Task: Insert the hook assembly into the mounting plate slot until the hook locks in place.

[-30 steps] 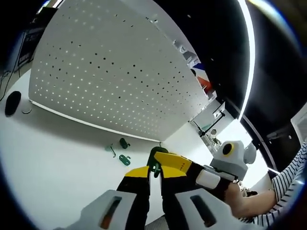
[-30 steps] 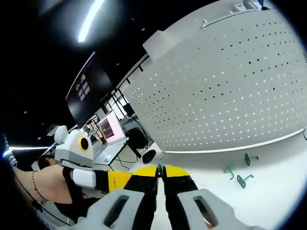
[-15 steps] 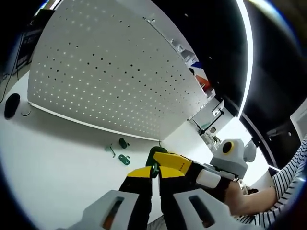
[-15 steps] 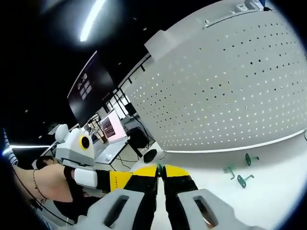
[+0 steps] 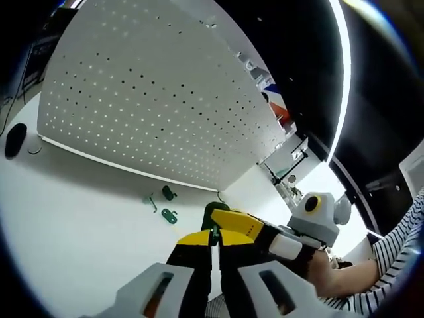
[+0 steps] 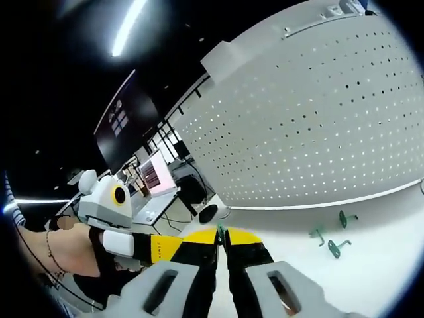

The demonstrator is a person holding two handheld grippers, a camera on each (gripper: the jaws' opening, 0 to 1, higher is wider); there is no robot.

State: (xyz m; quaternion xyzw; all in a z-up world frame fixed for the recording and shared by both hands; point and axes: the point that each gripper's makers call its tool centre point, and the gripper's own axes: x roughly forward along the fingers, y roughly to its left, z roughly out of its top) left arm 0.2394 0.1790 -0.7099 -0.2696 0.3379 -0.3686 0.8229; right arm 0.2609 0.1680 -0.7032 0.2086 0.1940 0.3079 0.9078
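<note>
Both hand-held grippers, left (image 5: 213,233) and right (image 6: 220,233), meet tip to tip, jaws clenched on a small green hook piece (image 5: 213,213), seemingly to steady it for insertion. Ahead, three loose green hooks (image 5: 161,203) lie on the worktop (image 5: 73,218) below the upright pegboard (image 5: 146,99).

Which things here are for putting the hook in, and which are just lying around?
For the job:
- green hook piece pinched where the left gripper and right gripper meet
- white pegboard

Lying about:
- three loose green hooks on the white table
- black mouse
- striped sleeve
</note>
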